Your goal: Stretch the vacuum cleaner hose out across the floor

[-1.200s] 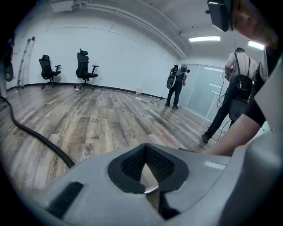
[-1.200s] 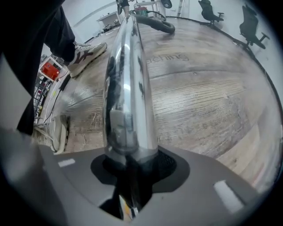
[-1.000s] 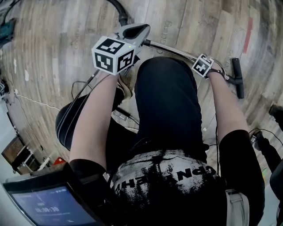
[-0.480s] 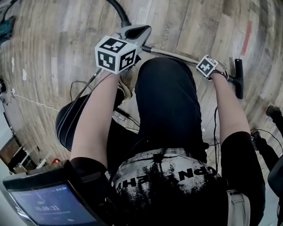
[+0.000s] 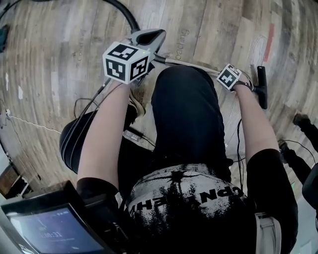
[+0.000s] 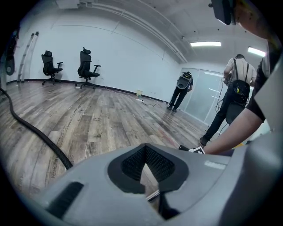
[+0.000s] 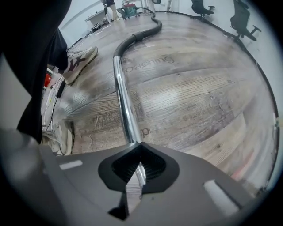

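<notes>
Hose (image 7: 142,33) of black ribbed plastic lay on the plank floor (image 7: 208,92). It curved away from the far end of the chrome wand (image 7: 122,95) toward a small machine (image 7: 131,8) at the far edge of the right gripper view, too small to identify. In the head view the wand ran from the left, where it joined the hose, to a black floor nozzle (image 5: 261,87) on the right.

The right gripper (image 7: 140,145) pointed straight down over the near part of the wand. Its jaws had just been closing and stood fully together. The wand showed through the diamond-shaped window between them, beyond the jaws, and whether the tips touched it could not be told. Its marker cube (image 5: 228,77) sat just left of the nozzle in the head view. A shoe (image 7: 79,62) rested on the floor left of the wand.

The left gripper (image 6: 144,148) was closed too, with nothing held. Only floor and a sliver of chrome showed through its window. In the head view it hung near the joint of hose and wand. In its own view the hose trailed away along the floor on the left, 2 office chairs (image 6: 88,66) stood by the far white wall (image 6: 132,57), and 2 people (image 6: 180,90) stood far off on the right.
</notes>
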`<state>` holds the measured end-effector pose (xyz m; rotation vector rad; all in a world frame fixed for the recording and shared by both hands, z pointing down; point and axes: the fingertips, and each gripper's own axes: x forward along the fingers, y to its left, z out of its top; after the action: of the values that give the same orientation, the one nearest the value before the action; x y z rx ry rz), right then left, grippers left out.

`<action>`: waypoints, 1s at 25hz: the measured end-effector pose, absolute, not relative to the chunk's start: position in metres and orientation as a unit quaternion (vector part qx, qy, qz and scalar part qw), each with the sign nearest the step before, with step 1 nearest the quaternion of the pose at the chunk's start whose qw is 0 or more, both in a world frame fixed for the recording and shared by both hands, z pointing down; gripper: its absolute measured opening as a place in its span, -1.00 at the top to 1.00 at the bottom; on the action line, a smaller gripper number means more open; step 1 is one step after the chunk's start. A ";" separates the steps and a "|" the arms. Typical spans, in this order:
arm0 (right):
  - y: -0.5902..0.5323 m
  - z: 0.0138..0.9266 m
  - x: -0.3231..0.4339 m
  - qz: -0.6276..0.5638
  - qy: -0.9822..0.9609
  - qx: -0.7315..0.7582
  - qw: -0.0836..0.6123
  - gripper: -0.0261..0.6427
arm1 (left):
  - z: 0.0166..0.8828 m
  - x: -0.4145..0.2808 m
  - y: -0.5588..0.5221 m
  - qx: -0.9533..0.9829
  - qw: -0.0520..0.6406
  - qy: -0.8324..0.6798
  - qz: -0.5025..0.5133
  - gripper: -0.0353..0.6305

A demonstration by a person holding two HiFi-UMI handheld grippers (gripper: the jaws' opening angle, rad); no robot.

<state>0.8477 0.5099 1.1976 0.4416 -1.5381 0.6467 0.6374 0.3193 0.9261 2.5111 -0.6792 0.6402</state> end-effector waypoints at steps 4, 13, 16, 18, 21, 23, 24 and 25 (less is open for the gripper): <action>0.492 1.193 0.850 0.288 -0.664 0.238 0.648 0.91 | 0.929 0.621 0.303 0.915 0.246 -0.248 0.201 0.89; 0.446 1.099 0.777 0.370 -0.689 0.301 0.546 0.90 | 0.894 0.568 0.276 0.919 0.254 -0.228 0.199 0.89; 0.395 1.002 0.737 0.300 -0.728 0.322 0.526 0.90 | 0.836 0.545 0.274 0.919 0.260 -0.228 0.189 0.89; 0.371 0.930 0.704 0.281 -0.756 0.317 0.500 0.90 | 0.790 0.535 0.279 0.919 0.265 -0.230 0.179 0.89; 0.342 0.818 0.638 0.281 -0.799 0.321 0.424 0.90 | 0.714 0.510 0.285 0.921 0.264 -0.235 0.163 0.89; 0.322 0.743 0.599 0.294 -0.826 0.317 0.361 0.90 | 0.662 0.491 0.284 0.919 0.271 -0.249 0.139 0.89; 0.313 0.705 0.579 0.306 -0.841 0.310 0.322 0.90 | 0.638 0.480 0.285 0.918 0.276 -0.257 0.126 0.89; 0.308 0.668 0.559 0.315 -0.854 0.300 0.286 0.90 | 0.615 0.468 0.287 0.916 0.279 -0.264 0.117 0.89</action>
<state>0.5586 0.3083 0.6680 0.8020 -2.2814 0.8428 0.4683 0.2870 0.6146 2.4557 -0.7088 0.3148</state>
